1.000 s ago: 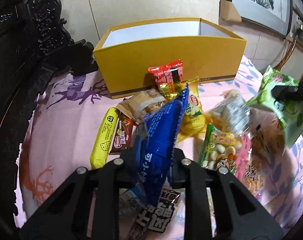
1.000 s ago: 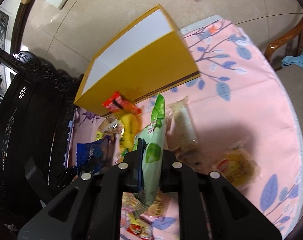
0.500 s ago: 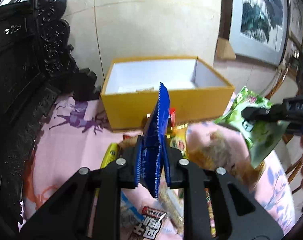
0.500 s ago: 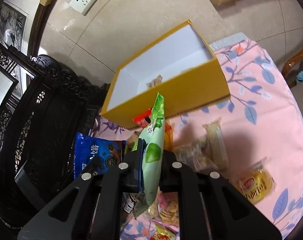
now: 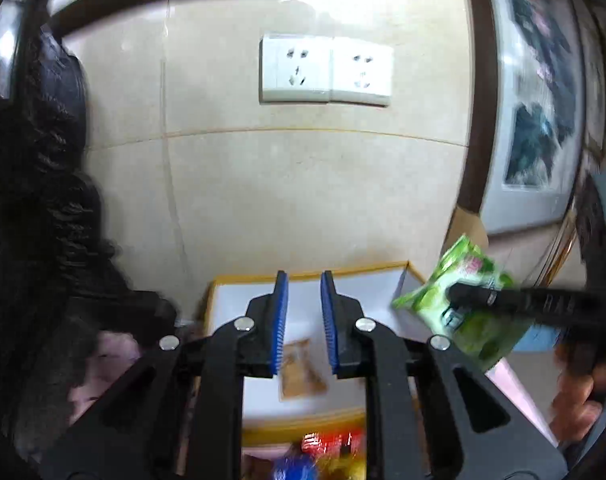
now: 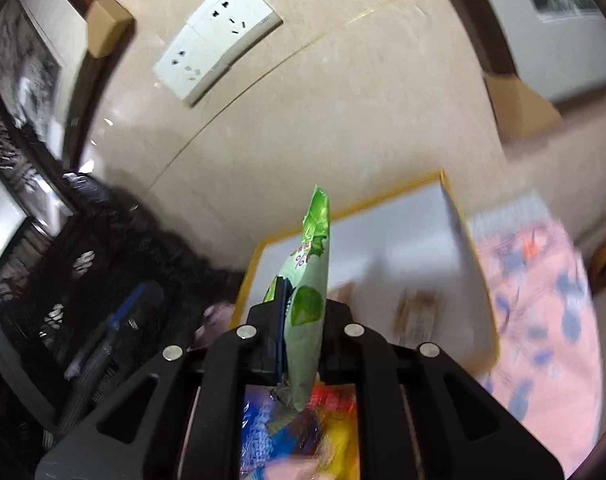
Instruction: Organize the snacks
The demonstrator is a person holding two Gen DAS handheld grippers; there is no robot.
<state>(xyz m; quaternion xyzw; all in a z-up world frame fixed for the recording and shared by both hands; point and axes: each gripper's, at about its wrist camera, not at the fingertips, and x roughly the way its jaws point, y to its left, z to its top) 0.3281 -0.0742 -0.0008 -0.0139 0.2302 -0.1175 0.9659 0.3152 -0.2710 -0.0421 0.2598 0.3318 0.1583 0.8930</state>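
The left claw (image 5: 303,322) stands released, its blue-padded fingers (image 5: 281,320) parted with nothing between them. Past its tips lies the yellow box (image 5: 231,280), and a tan snack packet (image 5: 301,372) rests on the box's white floor. To its right, the green packet (image 5: 463,312) hangs in the other claw over the box's right end.

The right claw (image 6: 301,340) is clenched on the green packet (image 6: 309,296), held edge-up. The yellow box (image 6: 455,208) lies ahead of it, with blurred loose snacks (image 6: 299,428) beneath it.
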